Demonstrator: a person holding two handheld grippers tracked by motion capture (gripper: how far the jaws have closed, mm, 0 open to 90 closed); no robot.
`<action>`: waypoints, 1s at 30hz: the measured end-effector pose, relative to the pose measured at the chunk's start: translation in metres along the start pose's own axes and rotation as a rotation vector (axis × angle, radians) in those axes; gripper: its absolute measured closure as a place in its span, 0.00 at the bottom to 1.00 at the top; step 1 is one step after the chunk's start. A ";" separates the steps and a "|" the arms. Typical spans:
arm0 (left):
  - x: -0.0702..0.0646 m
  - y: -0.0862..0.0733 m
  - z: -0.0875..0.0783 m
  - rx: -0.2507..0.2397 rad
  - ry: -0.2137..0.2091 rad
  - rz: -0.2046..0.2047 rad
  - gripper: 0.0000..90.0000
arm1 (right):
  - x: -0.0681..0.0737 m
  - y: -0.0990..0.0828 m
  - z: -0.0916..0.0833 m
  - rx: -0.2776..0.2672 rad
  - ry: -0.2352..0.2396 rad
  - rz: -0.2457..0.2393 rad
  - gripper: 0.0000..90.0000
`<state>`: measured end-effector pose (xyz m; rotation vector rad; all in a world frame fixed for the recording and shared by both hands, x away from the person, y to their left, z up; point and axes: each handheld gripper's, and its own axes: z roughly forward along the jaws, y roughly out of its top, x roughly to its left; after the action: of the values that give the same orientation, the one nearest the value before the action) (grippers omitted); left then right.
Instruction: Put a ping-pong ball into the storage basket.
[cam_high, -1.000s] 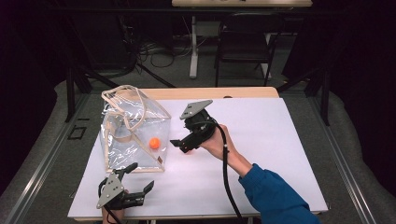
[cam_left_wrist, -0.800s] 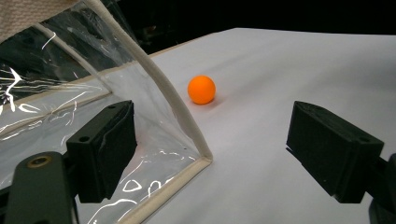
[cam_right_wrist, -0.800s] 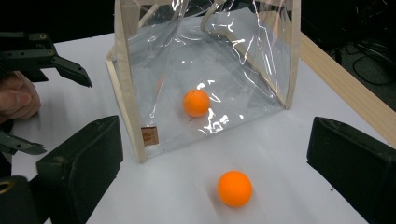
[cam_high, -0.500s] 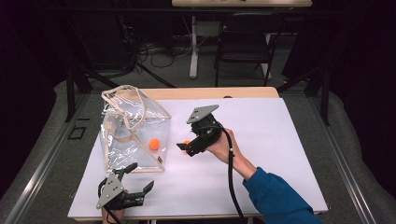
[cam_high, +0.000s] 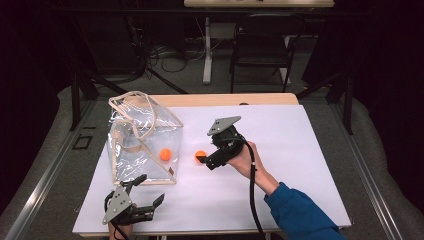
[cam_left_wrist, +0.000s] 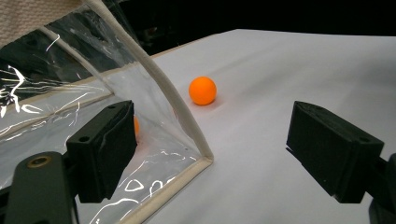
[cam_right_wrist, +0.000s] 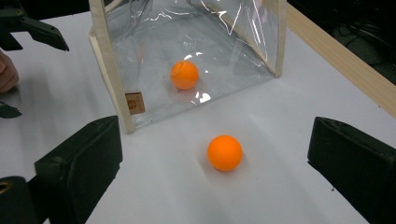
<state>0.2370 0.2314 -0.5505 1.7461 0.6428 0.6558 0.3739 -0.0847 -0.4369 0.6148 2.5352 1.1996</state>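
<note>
While open, right tool (cam_right_wrist: 215, 168) faces ball (cam_right_wrist: 225, 152)

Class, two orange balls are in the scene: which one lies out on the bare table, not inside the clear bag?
The orange ball lying between the right claw's open jaws. The other ball sits inside the clear bag, behind its wall.

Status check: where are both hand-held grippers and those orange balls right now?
Right hand-held gripper open, loose orange ball on table between its jaws. Left hand-held gripper open beside clear bag. Second ball inside bag. Nothing blocking.
</note>
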 end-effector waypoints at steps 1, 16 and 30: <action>0.000 0.000 0.000 0.000 0.000 0.000 0.18 | -0.001 -0.001 0.000 0.005 -0.004 0.003 0.03; 0.000 0.000 -0.001 0.004 0.001 0.001 0.18 | -0.018 -0.030 0.005 0.053 -0.026 0.060 0.03; -0.002 0.000 0.000 0.004 -0.001 -0.005 0.18 | -0.020 -0.042 0.024 0.069 -0.007 0.092 0.03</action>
<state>0.2357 0.2306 -0.5509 1.7479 0.6483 0.6503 0.3902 -0.1020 -0.4829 0.7583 2.5772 1.1412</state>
